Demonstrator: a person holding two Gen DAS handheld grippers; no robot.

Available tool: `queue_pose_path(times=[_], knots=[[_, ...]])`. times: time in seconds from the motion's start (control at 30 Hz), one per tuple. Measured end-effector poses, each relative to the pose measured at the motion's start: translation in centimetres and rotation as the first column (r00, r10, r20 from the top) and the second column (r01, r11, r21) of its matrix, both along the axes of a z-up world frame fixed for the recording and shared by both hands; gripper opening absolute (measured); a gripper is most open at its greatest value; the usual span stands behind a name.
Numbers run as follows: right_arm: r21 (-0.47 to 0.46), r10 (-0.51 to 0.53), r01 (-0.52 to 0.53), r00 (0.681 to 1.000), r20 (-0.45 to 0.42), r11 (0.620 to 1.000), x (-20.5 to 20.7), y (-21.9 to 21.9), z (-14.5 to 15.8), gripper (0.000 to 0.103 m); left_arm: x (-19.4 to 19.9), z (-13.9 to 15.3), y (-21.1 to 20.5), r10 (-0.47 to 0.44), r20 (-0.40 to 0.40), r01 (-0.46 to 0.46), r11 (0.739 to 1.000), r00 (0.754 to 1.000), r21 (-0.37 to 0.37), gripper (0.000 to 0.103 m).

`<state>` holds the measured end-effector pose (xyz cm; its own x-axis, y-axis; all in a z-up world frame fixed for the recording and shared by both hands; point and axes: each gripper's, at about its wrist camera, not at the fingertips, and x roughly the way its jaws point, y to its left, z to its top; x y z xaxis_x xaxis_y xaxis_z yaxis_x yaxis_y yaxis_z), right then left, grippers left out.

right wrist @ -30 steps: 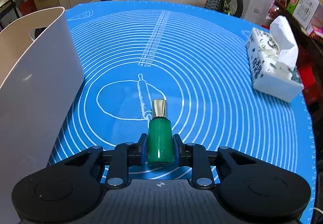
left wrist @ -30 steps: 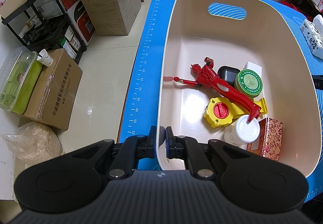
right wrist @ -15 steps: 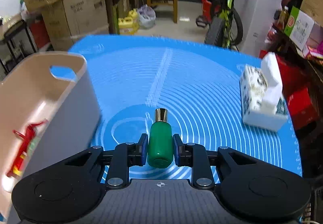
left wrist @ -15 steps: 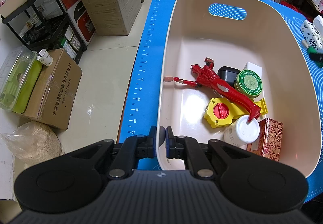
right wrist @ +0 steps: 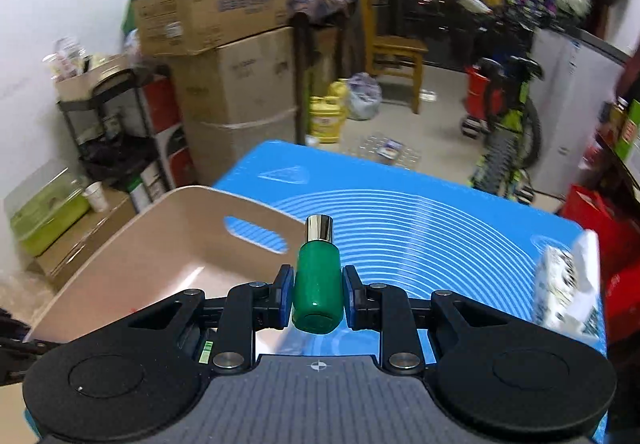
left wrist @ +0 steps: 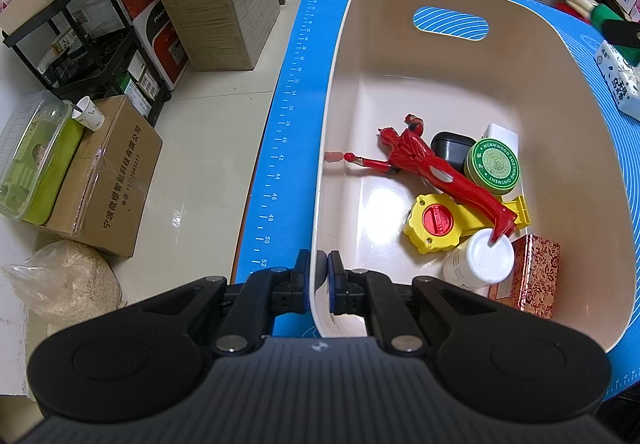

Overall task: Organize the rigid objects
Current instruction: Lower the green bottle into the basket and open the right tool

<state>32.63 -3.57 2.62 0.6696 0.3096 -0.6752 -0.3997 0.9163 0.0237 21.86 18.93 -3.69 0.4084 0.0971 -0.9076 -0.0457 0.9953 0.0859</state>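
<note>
My left gripper (left wrist: 319,280) pinches the beige bin's (left wrist: 592,148) near rim. My right gripper (right wrist: 316,294), clamping the green bottle (right wrist: 317,286), has lifted off the blue mat (right wrist: 440,220), now above the bin's open far half.

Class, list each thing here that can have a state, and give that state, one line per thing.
left gripper: shut on the bin's near wall
right gripper: shut on the green bottle
green bottle: capped, held above the mat
bin: open-topped, partly filled
white bottle: capped, lying in the bin
</note>
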Motion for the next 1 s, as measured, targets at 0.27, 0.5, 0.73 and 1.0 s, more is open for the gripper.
queue_pose_path(times=[0.27, 0.5, 0.73, 1.0], knots=[[-0.061, 0.085, -0.089, 0.994, -0.067, 0.994, -0.6, 5.6, -1.6, 0.034, 0.1, -0.1, -0.1, 0.003, 0.000, -0.003, 1.000, 1.000, -0.003, 0.010], [-0.123, 0.110, -0.131, 0.980, -0.166, 0.984, -1.3, 8.5, -4.6, 0.034, 0.0, -0.2, -0.2, 0.005, 0.000, -0.005, 1.000, 1.000, -0.003, 0.010], [-0.186, 0.122, -0.178, 0.953, -0.277, 0.966, -1.7, 10.0, -7.7, 0.035, 0.0, -0.2, -0.2, 0.008, 0.001, -0.008, 1.000, 1.000, -0.006, 0.010], [-0.225, 0.137, -0.208, 0.946, -0.294, 0.952, -1.9, 10.2, -8.0, 0.043, -0.1, -0.2, -0.1, 0.009, 0.004, -0.009, 1.000, 1.000, -0.008, 0.010]])
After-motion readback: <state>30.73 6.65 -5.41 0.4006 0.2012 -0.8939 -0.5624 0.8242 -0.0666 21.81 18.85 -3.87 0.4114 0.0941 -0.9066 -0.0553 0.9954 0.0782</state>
